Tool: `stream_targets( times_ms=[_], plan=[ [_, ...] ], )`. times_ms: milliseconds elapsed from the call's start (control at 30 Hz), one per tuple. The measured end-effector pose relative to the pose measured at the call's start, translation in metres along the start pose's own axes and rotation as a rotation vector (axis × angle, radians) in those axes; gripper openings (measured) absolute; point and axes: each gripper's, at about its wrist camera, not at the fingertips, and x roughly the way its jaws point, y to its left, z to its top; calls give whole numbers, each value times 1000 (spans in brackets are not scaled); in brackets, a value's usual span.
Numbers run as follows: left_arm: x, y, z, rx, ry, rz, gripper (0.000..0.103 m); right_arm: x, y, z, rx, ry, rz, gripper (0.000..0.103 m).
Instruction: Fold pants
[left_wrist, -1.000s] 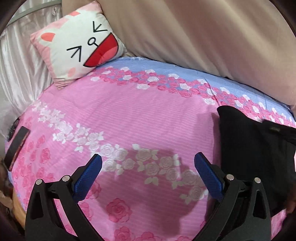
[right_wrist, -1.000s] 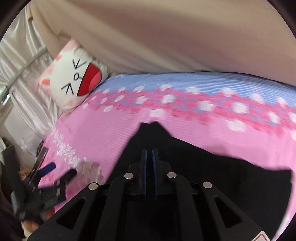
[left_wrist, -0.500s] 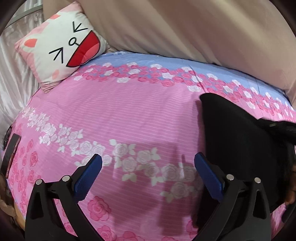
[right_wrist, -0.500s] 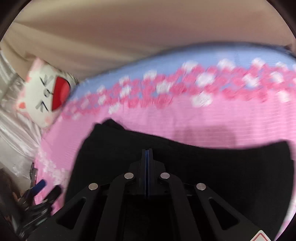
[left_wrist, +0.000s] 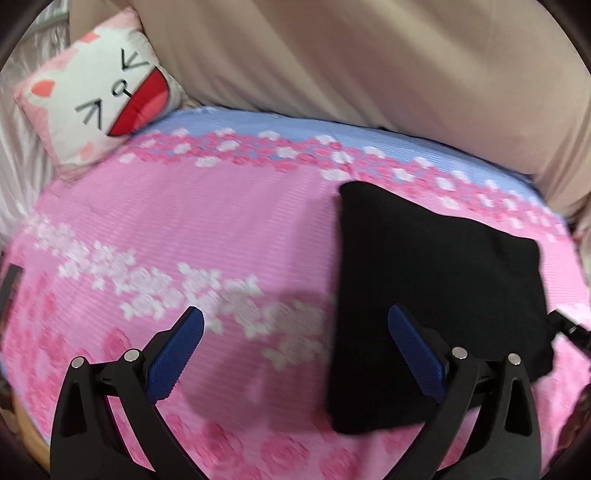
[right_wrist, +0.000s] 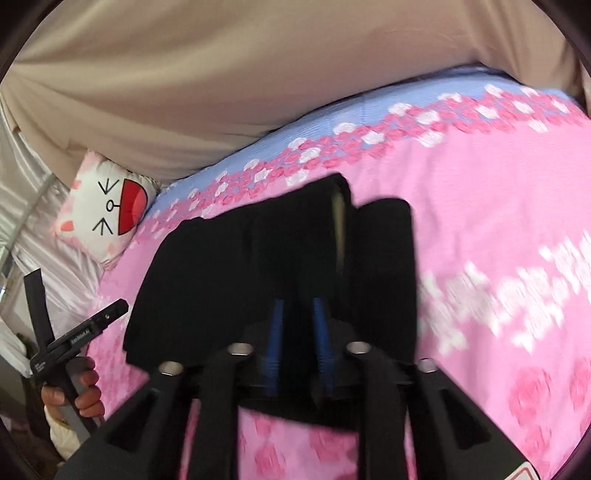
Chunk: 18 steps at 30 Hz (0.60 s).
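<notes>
The black pants lie folded into a flat block on the pink floral bedspread, at the right of the left wrist view. My left gripper is open and empty above the bedspread, its right finger over the pants' left edge. In the right wrist view the pants lie just ahead of my right gripper. Its blue pads stand a small gap apart with nothing gripped between them. The pants' near edge is hidden behind the fingers.
A white and pink cat-face cushion leans at the head of the bed. A beige curtain hangs along the far side. The left gripper and the hand holding it show at the bed's left edge.
My right gripper, shut on the pants before, has parted its pads and let go. The pants now lie as a folded block. The left gripper swung toward them.
</notes>
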Motion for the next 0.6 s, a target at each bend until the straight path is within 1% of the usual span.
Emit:
stream_targets(
  times_ms=[33, 133, 167, 233, 267, 333, 367, 400, 433, 467, 500, 533, 567, 600],
  plan=[
    [0, -2, -3, -1, 14, -24, 98, -3, -6, -6, 18, 10, 16, 44],
    [4, -10, -15, 6, 63, -97, 98, -4, -21, -23, 72, 43, 124, 44],
    [7, -14, -19, 13, 76, -109, 98, -2, -25, -27, 88, 48, 152, 45],
    [17, -22, -25, 23, 110, -110, 98, 2, -29, -29, 99, 45, 172, 48],
    [22, -27, -28, 25, 131, -128, 98, 3, -29, -29, 97, 46, 181, 56],
    [29, -31, -30, 16, 155, -166, 98, 6, -27, -28, 94, 42, 242, 69],
    [33, -33, -30, 7, 167, -193, 98, 9, -26, -27, 91, 36, 255, 68],
    [37, -34, -30, -2, 175, -219, 98, 12, -22, -27, 66, 34, 244, 64],
    [43, -34, -29, -14, 190, -232, 98, 16, -18, -25, 33, 31, 219, 29],
    [47, -33, -29, -28, 206, -248, 97, 20, -13, -24, 5, 42, 176, 22],
    [45, -32, -28, -42, 205, -257, 94, 21, -14, -23, 21, 50, 187, 17],
    [42, -31, -28, -41, 205, -281, 84, 16, -17, -22, 41, 49, 221, 13],
    [35, -31, -28, -32, 202, -295, 84, 4, -17, -22, 50, 36, 247, 10],
    [30, -31, -28, -20, 184, -291, 85, -8, -18, -22, 42, 14, 244, 10]
  ],
)
